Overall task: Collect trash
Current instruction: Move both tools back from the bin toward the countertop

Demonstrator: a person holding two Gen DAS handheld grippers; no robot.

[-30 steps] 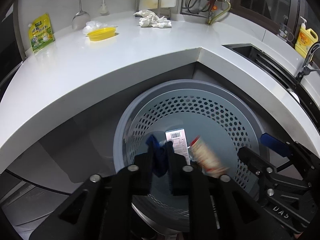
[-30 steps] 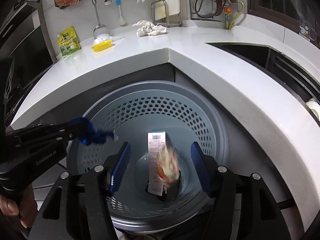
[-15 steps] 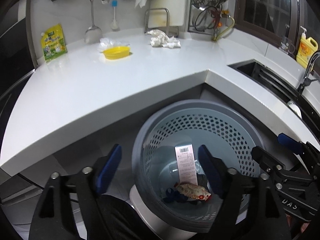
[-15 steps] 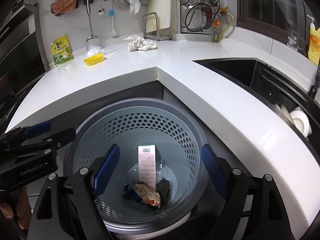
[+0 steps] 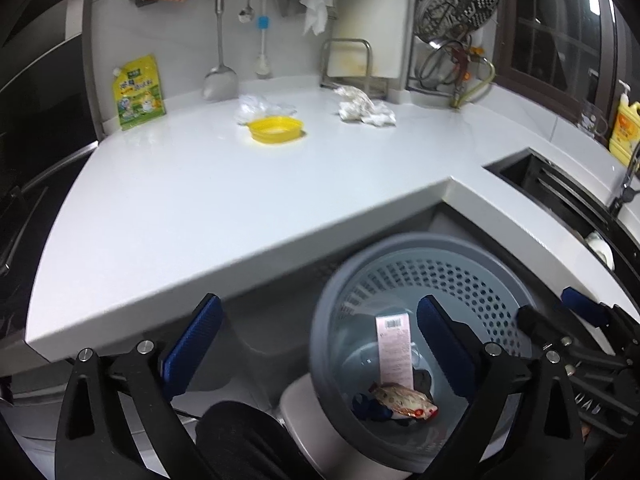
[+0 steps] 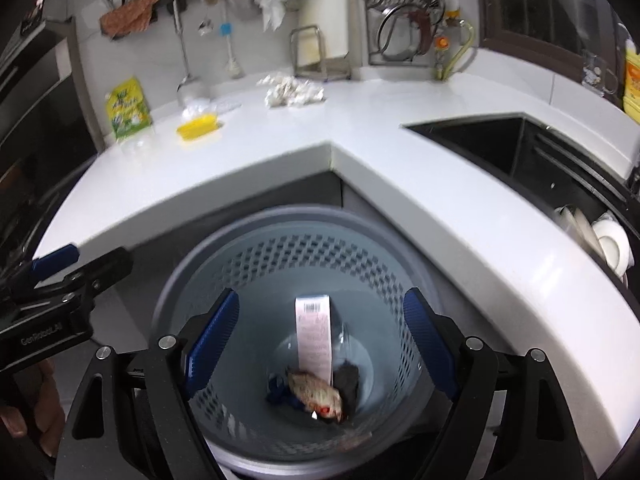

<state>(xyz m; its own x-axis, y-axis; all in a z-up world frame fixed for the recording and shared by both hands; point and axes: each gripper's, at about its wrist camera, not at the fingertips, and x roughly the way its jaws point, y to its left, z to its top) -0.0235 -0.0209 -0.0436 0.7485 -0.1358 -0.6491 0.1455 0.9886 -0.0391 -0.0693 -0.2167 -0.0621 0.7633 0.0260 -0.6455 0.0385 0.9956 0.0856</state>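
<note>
A grey perforated trash basket (image 5: pixel 500 264) (image 6: pixel 304 220) stands on the floor below the white counter's corner. In it lie a snack wrapper (image 5: pixel 404 400) (image 6: pixel 316 394), a blue scrap (image 5: pixel 368 404) (image 6: pixel 280 390), a pink-white box (image 5: pixel 394 348) (image 6: pixel 314 332) and a dark scrap (image 6: pixel 348 376). My left gripper (image 5: pixel 318 344) is open and empty, above the basket's left rim. My right gripper (image 6: pixel 322 336) is open and empty over the basket. On the counter lie crumpled white paper (image 5: pixel 364 108) (image 6: pixel 292 90), a yellow dish (image 5: pixel 276 130) (image 6: pixel 198 130) and clear plastic (image 5: pixel 256 104) (image 6: pixel 196 110).
A green-yellow pouch (image 5: pixel 138 92) (image 6: pixel 127 106) leans on the back wall. Utensils hang above it. A sink (image 6: pixel 520 152) with dishes (image 6: pixel 612 244) is at the right. A yellow detergent bottle (image 5: pixel 624 124) stands at the far right. A dish rack (image 5: pixel 456 32) stands behind.
Both grippers opened and dropped the blue scrap and the snack wrapper into the basket. Both then rose and pulled back, so more of the counter shows.
</note>
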